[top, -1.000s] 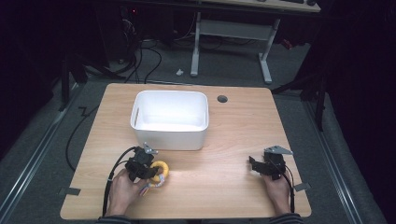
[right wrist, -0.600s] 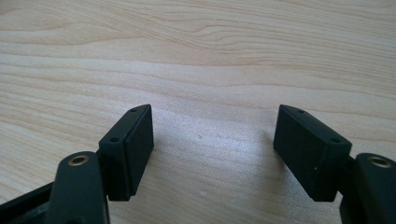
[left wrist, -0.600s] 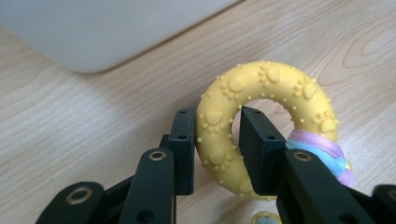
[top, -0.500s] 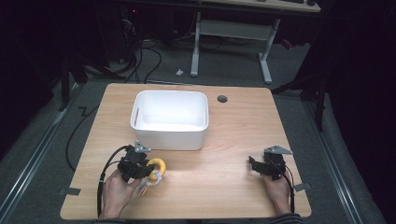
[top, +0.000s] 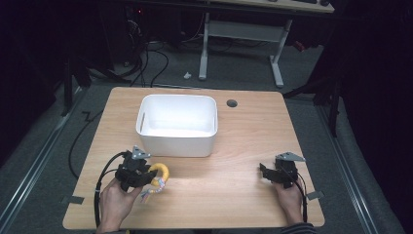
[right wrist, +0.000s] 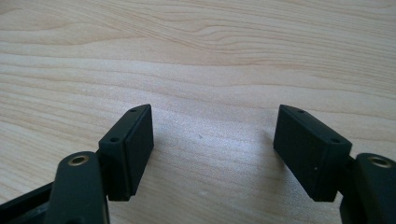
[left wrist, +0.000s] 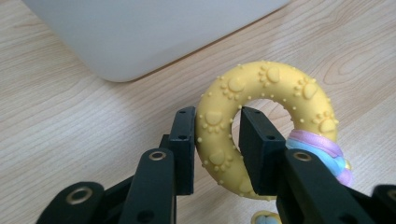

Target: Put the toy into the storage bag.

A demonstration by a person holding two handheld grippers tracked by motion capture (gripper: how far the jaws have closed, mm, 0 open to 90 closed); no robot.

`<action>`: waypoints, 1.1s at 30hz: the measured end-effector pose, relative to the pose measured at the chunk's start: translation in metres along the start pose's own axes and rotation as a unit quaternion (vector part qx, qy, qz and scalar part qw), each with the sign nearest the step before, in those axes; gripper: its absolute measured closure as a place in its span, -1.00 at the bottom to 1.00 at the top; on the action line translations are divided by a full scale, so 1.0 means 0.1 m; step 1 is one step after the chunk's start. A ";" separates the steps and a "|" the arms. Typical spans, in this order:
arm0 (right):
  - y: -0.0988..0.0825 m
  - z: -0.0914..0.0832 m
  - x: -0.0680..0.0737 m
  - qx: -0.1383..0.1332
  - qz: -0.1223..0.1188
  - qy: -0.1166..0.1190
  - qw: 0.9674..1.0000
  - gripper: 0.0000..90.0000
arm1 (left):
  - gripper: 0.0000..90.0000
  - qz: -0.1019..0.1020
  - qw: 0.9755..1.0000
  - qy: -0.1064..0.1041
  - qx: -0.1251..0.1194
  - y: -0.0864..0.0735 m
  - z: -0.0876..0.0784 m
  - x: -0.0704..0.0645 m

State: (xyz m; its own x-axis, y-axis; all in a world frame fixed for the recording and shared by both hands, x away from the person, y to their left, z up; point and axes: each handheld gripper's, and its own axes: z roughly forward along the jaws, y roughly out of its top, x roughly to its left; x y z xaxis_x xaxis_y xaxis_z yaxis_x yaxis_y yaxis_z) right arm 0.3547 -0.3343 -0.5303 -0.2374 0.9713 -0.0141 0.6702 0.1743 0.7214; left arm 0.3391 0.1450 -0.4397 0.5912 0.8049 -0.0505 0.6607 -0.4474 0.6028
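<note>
A yellow ring toy (left wrist: pixel 261 126) with raised paw and dot marks lies on the wooden table near its front left. A pastel rope (left wrist: pixel 322 151) is tied through the ring. My left gripper (left wrist: pixel 217 142) is shut on the ring's band, one jaw outside and one through the hole. From above, the yellow ring toy (top: pixel 160 174) sits just right of my left gripper (top: pixel 146 176). My right gripper (top: pixel 265 173) rests at the front right, and its jaws (right wrist: pixel 212 149) stand open over bare wood.
A white plastic bin (top: pixel 178 125) stands at the table's middle, just behind the ring, and its wall (left wrist: pixel 140 32) shows close ahead of the left gripper. A round cable hole (top: pixel 232 103) lies right of the bin. Black cables trail off the table's left edge.
My left gripper has shifted slightly left and towards the front edge, with the ring in it. The right gripper has stayed still.
</note>
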 end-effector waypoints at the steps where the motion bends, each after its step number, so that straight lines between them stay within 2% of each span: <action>1: 0.00 0.00 0.00 0.000 0.000 0.000 1.000 -0.35 | 0.50 0.002 1.000 0.002 0.001 0.00 -0.02 0.00; 5: 0.00 0.00 0.00 0.000 -0.001 0.000 1.000 -0.36 | 0.50 0.002 1.000 0.002 -0.001 0.02 -0.06 0.00; 10: 0.00 0.00 0.00 0.000 -0.001 0.000 1.000 -0.36 | 0.50 -0.003 1.000 0.002 -0.017 0.05 -0.19 0.01; 18: 0.00 0.00 0.00 0.000 -0.001 0.000 1.000 -0.36 | 0.50 -0.018 0.999 0.001 -0.035 0.09 -0.33 0.05; 33: 0.00 0.00 0.00 -0.001 -0.003 0.001 1.000 -0.36 | 0.50 -0.028 0.998 0.005 -0.057 0.28 -0.53 0.13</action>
State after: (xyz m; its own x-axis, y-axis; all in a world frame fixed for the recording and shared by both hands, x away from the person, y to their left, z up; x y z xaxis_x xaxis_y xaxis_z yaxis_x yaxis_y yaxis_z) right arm 0.3548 -0.3343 -0.5304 -0.2433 0.9698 -0.0170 0.6680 0.1802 0.7220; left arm 0.3409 0.1629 -0.3815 0.5493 0.8318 -0.0798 0.6355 -0.3538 0.6863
